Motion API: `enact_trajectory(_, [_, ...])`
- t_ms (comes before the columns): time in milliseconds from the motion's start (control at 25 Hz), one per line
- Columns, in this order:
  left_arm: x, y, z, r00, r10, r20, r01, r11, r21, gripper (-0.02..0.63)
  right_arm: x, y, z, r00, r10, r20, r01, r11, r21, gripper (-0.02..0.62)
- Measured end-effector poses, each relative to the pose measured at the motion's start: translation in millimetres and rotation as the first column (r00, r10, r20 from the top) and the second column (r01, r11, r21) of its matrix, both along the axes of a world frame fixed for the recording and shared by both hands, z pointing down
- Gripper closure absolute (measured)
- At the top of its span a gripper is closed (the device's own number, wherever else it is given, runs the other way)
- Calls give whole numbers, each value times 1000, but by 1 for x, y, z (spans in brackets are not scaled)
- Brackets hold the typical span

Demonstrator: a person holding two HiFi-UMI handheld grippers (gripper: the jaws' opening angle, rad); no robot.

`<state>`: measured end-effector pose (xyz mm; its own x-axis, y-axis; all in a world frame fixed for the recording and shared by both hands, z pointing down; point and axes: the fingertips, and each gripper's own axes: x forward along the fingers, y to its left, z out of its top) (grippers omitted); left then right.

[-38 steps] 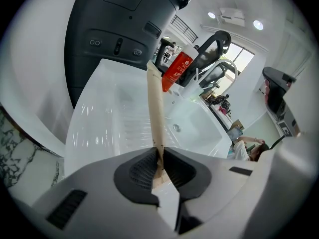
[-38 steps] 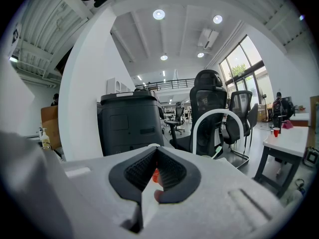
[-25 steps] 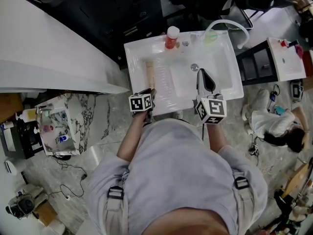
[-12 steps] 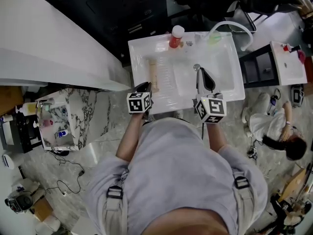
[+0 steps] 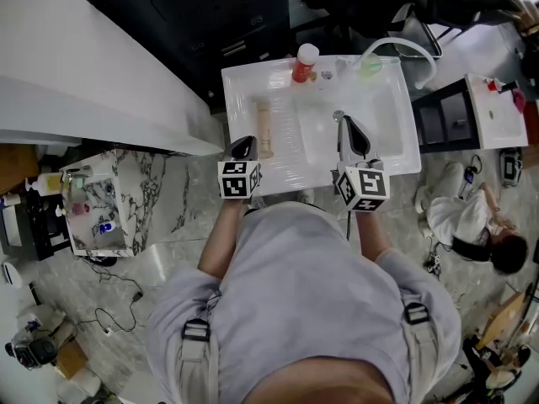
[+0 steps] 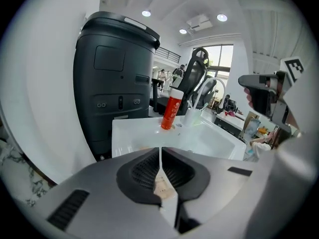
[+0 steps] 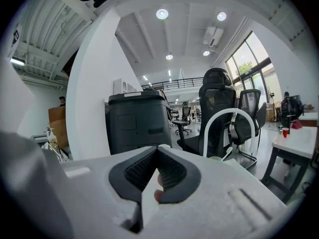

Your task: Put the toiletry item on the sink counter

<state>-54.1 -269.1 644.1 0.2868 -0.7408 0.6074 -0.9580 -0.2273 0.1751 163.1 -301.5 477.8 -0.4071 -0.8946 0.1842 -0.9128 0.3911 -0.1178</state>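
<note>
A beige toiletry tube (image 5: 264, 130) lies flat on the left counter of the white sink unit (image 5: 240, 91). My left gripper (image 5: 243, 144) is shut and empty, its tip just left of the tube's near end and apart from it. In the left gripper view the left gripper (image 6: 160, 151) points over the counter toward a red bottle (image 6: 172, 111). My right gripper (image 5: 347, 126) hangs shut over the front of the basin (image 5: 370, 116), holding nothing. In the right gripper view the right gripper (image 7: 157, 149) has its jaws closed together.
A red bottle with a white cap (image 5: 303, 64) stands at the back of the sink. A cup with toothbrushes (image 5: 368, 64) and a white arched faucet (image 5: 400, 47) are at the back right. A dark cabinet (image 6: 117, 78) stands behind, and a marble side table (image 5: 101, 209) at the left.
The left gripper has drawn off the tube's near end and moved a little left; the tube stays on the counter. The right gripper has held still.
</note>
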Motion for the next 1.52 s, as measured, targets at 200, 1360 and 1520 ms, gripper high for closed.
enact_trajectory(200, [-3, -3, -18, 1000, -8, 20, 7, 999, 51, 592, 0, 0, -2, 1000, -3, 0, 3, 1000, 1, 594])
enact_trajectory(1360, [-19, -11, -149, 992, -123, -34, 126, 904, 409, 600, 5, 2, -3, 1000, 12, 2, -12, 1000, 7, 594])
enact_trajectory(1520, [-20, -10, -166, 991, -127, -49, 136, 887, 441, 600, 4, 2, -6, 1000, 12, 5, -12, 1000, 17, 594])
